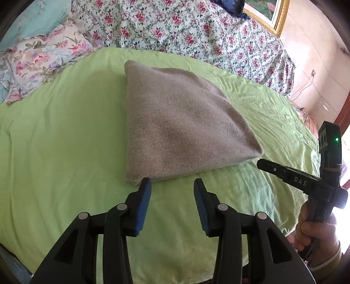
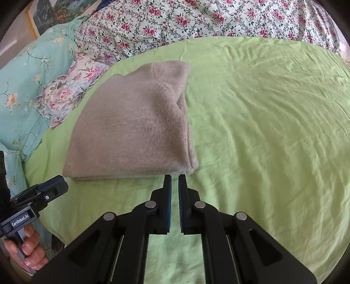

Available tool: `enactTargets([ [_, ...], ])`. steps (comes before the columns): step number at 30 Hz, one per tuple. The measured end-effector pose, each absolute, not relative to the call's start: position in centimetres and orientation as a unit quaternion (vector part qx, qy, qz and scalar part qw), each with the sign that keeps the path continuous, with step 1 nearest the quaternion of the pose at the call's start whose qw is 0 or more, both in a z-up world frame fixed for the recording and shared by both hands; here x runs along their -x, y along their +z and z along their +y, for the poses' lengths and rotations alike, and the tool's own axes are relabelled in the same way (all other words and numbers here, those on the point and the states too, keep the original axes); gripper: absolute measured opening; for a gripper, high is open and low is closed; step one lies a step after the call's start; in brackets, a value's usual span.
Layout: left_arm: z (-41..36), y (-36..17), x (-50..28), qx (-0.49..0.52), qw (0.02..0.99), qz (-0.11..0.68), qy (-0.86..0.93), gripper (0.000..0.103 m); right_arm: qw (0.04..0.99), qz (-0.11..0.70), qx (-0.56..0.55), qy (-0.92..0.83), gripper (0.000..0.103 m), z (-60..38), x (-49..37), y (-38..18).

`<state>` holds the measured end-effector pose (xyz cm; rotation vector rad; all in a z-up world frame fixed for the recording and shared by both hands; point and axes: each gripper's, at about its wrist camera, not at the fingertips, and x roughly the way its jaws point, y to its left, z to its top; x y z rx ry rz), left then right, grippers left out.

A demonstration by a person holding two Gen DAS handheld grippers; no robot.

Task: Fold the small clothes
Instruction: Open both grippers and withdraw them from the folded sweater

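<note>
A folded grey knitted garment (image 1: pixel 179 129) lies flat on the light green sheet (image 1: pixel 65 131); it also shows in the right wrist view (image 2: pixel 133 129). My left gripper (image 1: pixel 172 182) is open and empty, its blue-padded fingertips just short of the garment's near edge. My right gripper (image 2: pixel 175 177) is nearly shut with a narrow gap and holds nothing, just short of the garment's near right corner. The right gripper also shows in the left wrist view (image 1: pixel 262 163), beside that corner. The left gripper body (image 2: pixel 52 187) shows at the left in the right wrist view.
A floral quilt (image 1: pixel 186 28) is heaped behind the green sheet. Floral and turquoise pillows (image 2: pixel 43 87) lie to the left. A gilt-framed picture (image 1: pixel 269 11) hangs on the pink wall. The green sheet (image 2: pixel 273 109) stretches to the right of the garment.
</note>
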<state>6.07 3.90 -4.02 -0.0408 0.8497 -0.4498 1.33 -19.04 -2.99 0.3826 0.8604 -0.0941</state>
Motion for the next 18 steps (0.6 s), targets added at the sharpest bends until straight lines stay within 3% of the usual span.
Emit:
enactTargets([
  [5,4.9,-3.6,-4.8,0.007,0.892,0.404,-0.201,0.052,0.892,0.414,-0.18,-0.036,0.009,-18.3,0.3,-2.4],
  [7,5.2,-3.5,-4.4,0.0,0.894,0.403,-0.195,0.062,0.891,0.417,-0.179,-0.032,0.019,-17.9,1.1,-2.4],
  [9,5.5,-3.3,-3.7,-0.013,0.899,0.397,-0.186,0.073,0.89,0.418,-0.177,-0.029,0.045,-17.5,1.8,-2.4],
  [11,5.9,-3.3,-3.2,-0.031,0.902,0.395,-0.168,0.093,0.891,0.42,-0.172,-0.026,0.052,-17.2,2.6,-2.4],
  [18,7.1,-3.8,-2.7,-0.032,0.897,0.411,-0.156,0.094,0.886,0.433,-0.168,-0.007,0.072,-16.1,3.7,-2.4],
])
